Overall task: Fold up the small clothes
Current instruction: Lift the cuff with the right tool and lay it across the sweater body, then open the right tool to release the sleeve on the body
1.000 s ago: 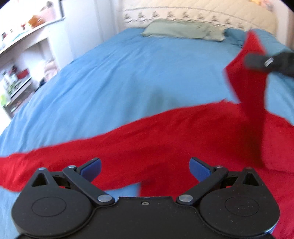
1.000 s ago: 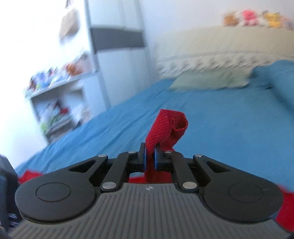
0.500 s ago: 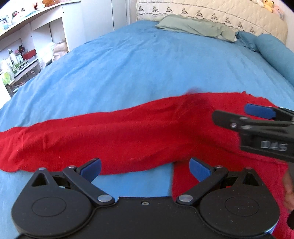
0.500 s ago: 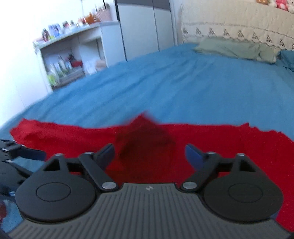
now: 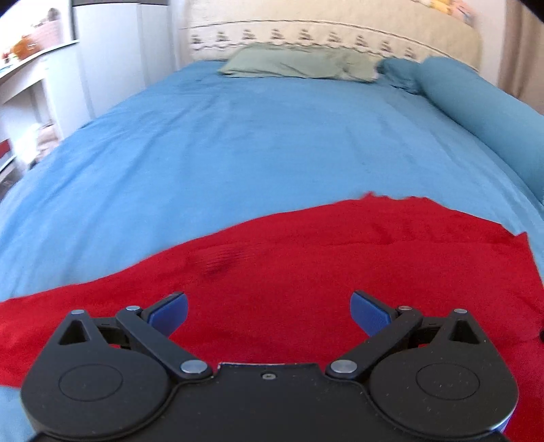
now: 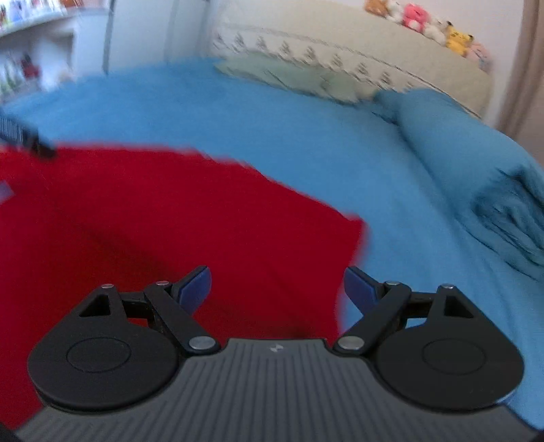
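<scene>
A red garment (image 5: 306, 258) lies spread flat on the blue bedspread (image 5: 238, 142), with a sleeve running off to the left. My left gripper (image 5: 268, 311) hovers over its near part, open, with nothing between the blue pads. In the right wrist view the same red garment (image 6: 153, 221) fills the left half, its right edge ending near the middle. My right gripper (image 6: 277, 285) stands open above that right edge and holds nothing. A dark blurred piece of the left gripper (image 6: 23, 136) shows at the far left of the right wrist view.
A green pillow (image 5: 299, 64) and a cream headboard (image 5: 333, 34) stand at the far end of the bed. A rolled blue blanket (image 6: 476, 163) lies along the right side. White shelves (image 5: 30, 78) are on the left. Plush toys (image 6: 428, 23) sit on the headboard.
The right gripper let go of the red sleeve, which now lies on the garment, then swung down to the garment's right edge. The left gripper shifted right along the garment, still open.
</scene>
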